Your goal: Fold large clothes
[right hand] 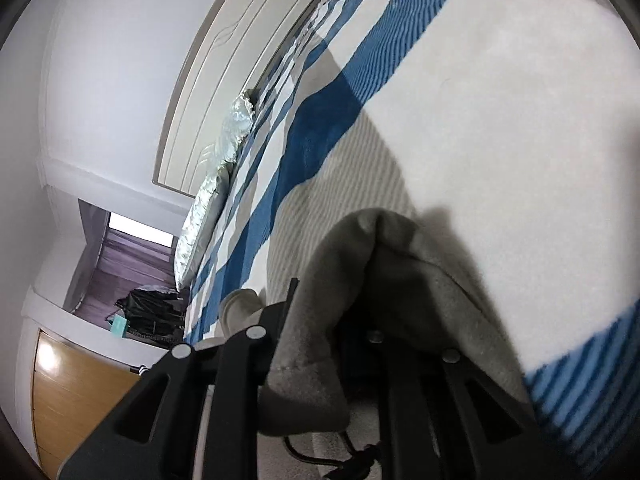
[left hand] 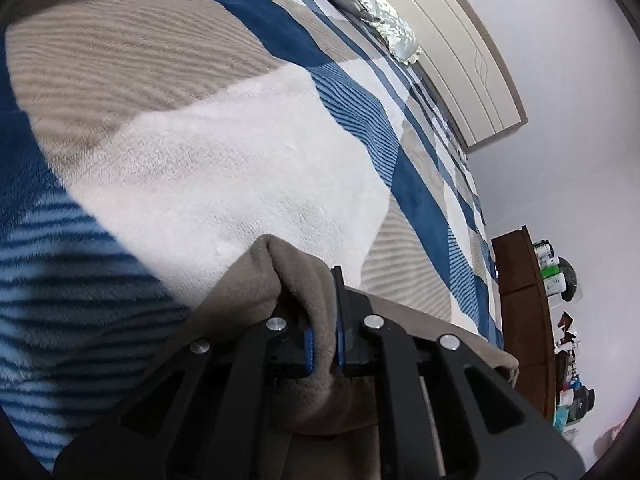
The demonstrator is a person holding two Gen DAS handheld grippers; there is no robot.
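Observation:
A grey-brown fleece garment [left hand: 296, 276] is pinched between the blue pads of my left gripper [left hand: 323, 300], which is shut on a bunched fold of it and holds it just above the bed. More of the garment trails back under the gripper toward the right. In the right wrist view the same grey-brown garment [right hand: 320, 320] drapes over my right gripper [right hand: 332, 320], which is shut on a fold; the cloth hides its right finger and the pads. A further part of the garment [right hand: 240, 304] lies on the bed to the left.
A blue, white and beige fleece blanket [left hand: 224, 168] covers the bed [right hand: 500, 100]. Silver pillows [right hand: 224, 152] lie against the cream headboard [left hand: 472, 60]. A brown shelf with bottles [left hand: 532, 320] stands beside the bed. A wooden cabinet [right hand: 72, 392] and a dark bag [right hand: 148, 312] are on the other side.

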